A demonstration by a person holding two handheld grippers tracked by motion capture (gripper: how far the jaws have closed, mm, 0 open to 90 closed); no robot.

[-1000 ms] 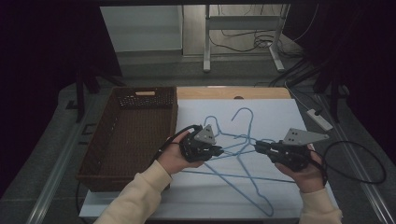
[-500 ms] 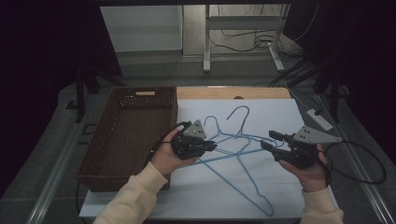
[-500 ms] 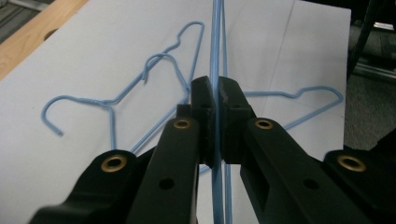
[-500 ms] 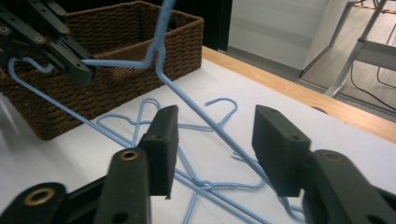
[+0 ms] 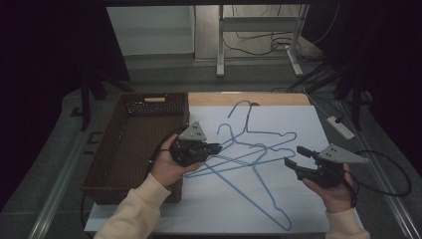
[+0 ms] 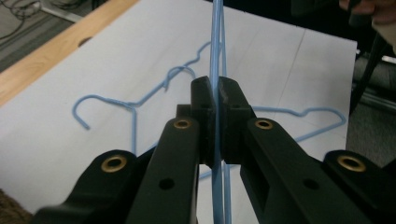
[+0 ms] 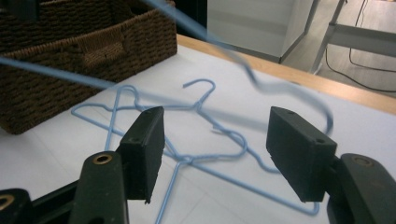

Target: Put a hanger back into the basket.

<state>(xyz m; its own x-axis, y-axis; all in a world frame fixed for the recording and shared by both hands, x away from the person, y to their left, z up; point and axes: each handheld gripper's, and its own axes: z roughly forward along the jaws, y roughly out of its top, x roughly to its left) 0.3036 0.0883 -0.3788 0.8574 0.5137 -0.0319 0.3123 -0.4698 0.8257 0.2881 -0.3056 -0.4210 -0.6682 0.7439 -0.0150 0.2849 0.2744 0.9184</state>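
Here the left gripper (image 5: pixel 215 148) is clamped tight on the wire of a blue hanger (image 5: pixel 259 133), lifting it just beside the brown wicker basket (image 5: pixel 130 144), above two more blue hangers (image 5: pixel 249 184) lying tangled on the white table (image 5: pixel 318 124). The right gripper (image 5: pixel 293 156) hovers off the hanger's far end; its jaws have just been opening and now stand apart with nothing between them.
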